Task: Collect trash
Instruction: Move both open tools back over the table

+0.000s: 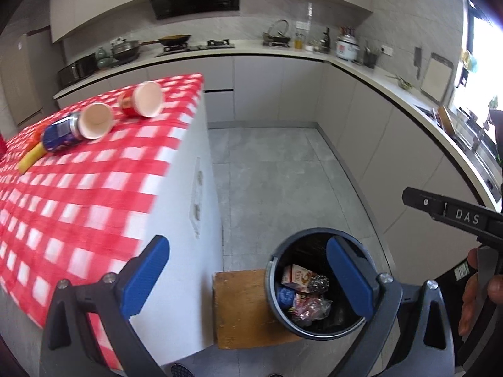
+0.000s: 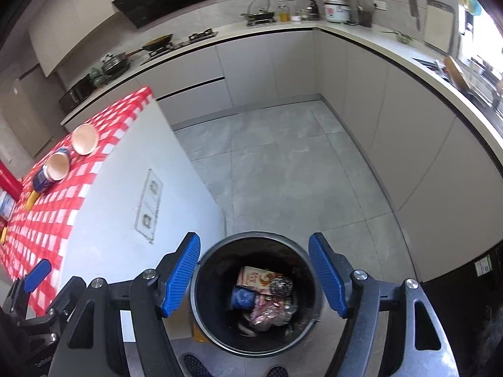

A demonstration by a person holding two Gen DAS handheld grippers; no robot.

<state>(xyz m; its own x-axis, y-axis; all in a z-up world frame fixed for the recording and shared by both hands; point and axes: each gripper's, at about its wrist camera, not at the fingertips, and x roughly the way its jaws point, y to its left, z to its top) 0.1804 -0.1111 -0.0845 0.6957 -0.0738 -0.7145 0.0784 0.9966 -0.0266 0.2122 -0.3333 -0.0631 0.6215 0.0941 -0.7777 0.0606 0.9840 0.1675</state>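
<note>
Red-and-white checked cloth covers the table (image 1: 78,188), and the trash left to collect lies on it, well away from the bin (image 2: 256,298): a blue can (image 1: 59,133) on its side, a paper cup (image 1: 96,121) touching its end, a second red cup (image 1: 143,99) tipped over just beyond, and a yellow scrap (image 1: 30,158) on the can's far side from the bin.

The bin stands on the floor by the table's white end panel, next to a low wooden block (image 1: 242,308), and already holds a carton, a steel scourer, a blue item and crumpled wrappers. The right gripper (image 2: 254,278) hangs directly above the bin's mouth, blue pads apart with nothing between them. The left gripper (image 1: 248,275) is between bin and table edge, jaws spread wide and empty.

Risk probably lies in the next pick. Can and cups are round and on their sides, so a nudge from one pad could roll them toward the table edge nearest the bin. The thin cups could also crumple if squeezed across the rim.
</note>
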